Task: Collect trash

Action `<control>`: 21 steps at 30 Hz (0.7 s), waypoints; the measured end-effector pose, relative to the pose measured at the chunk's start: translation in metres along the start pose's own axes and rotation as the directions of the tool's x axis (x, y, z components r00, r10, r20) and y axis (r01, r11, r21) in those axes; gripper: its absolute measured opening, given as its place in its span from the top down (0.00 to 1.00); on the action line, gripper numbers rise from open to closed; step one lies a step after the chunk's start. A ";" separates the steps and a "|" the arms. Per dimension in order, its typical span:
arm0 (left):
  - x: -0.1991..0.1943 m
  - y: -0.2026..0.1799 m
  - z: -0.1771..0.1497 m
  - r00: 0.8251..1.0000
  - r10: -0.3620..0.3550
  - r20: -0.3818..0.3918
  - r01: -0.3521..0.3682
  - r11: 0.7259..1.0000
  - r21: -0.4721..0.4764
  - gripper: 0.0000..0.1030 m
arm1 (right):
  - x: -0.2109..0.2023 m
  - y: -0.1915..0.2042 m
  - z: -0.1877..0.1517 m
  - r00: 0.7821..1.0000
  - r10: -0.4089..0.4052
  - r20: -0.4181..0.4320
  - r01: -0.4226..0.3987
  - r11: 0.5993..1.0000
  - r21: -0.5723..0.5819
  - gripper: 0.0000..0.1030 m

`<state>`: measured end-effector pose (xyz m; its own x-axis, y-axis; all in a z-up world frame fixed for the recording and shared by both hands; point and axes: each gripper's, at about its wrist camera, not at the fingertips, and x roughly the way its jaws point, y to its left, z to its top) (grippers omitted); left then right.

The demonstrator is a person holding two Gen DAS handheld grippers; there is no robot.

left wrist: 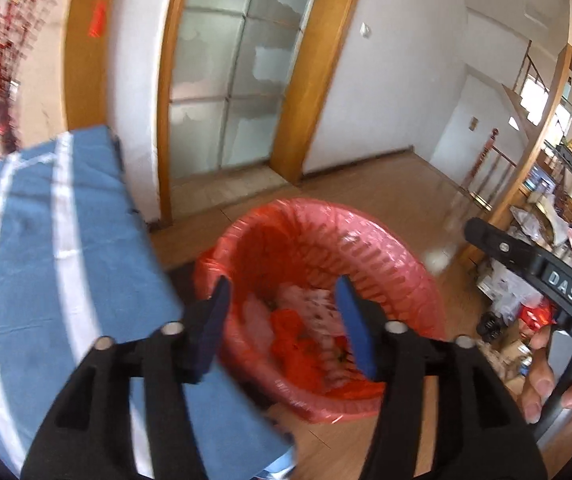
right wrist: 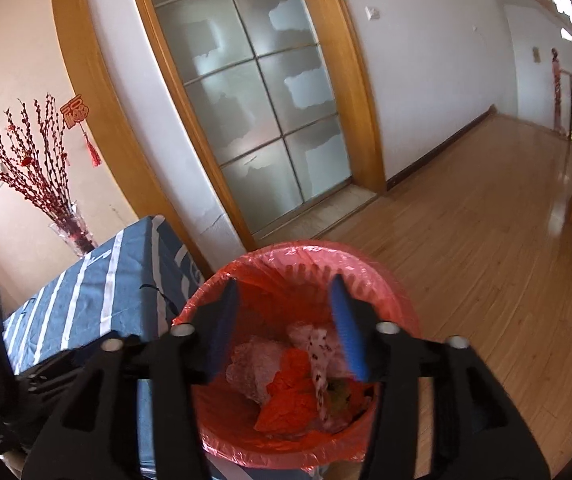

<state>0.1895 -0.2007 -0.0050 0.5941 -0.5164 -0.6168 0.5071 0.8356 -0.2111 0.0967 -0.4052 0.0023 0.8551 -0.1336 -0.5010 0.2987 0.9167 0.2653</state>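
A waste bin lined with a red plastic bag stands on the wooden floor beside the table. Inside lie crumpled orange paper, white tissue and a white spotted wrapper. My left gripper hangs over the bin's mouth, open, with nothing between its blue pads. My right gripper is also above the bin and open; the spotted wrapper shows between its fingers, untouched by the pads. A hand holds the right gripper's black body at the right edge of the left wrist view.
A table under a blue cloth with white stripes stands left of the bin. A vase of red branches is behind it. A frosted glass door in a wooden frame faces me. Cluttered shelves line the right.
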 end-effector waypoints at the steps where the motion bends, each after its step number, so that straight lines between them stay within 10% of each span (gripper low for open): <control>1: -0.010 0.002 -0.003 0.999 0.017 0.027 -0.017 1.000 0.005 0.35 | -0.005 0.002 -0.003 1.000 -0.006 0.014 0.007 1.000 -0.009 0.32; 10: -0.110 0.023 -0.036 0.955 0.197 0.220 -0.199 0.980 -0.009 0.06 | -0.061 0.053 -0.044 0.989 -0.061 0.132 0.078 0.989 -0.124 0.07; 21: -0.188 0.048 -0.096 0.840 0.449 0.304 -0.441 0.892 -0.097 0.04 | -0.103 0.101 -0.096 0.953 -0.169 0.250 0.223 0.952 -0.210 0.06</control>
<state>0.0424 -0.0461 0.0280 0.9166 -0.1161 -0.3826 0.1296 0.9915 0.0097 -0.0024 -0.2629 0.0017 0.8708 -0.3761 -0.3166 0.3863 0.9218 -0.0324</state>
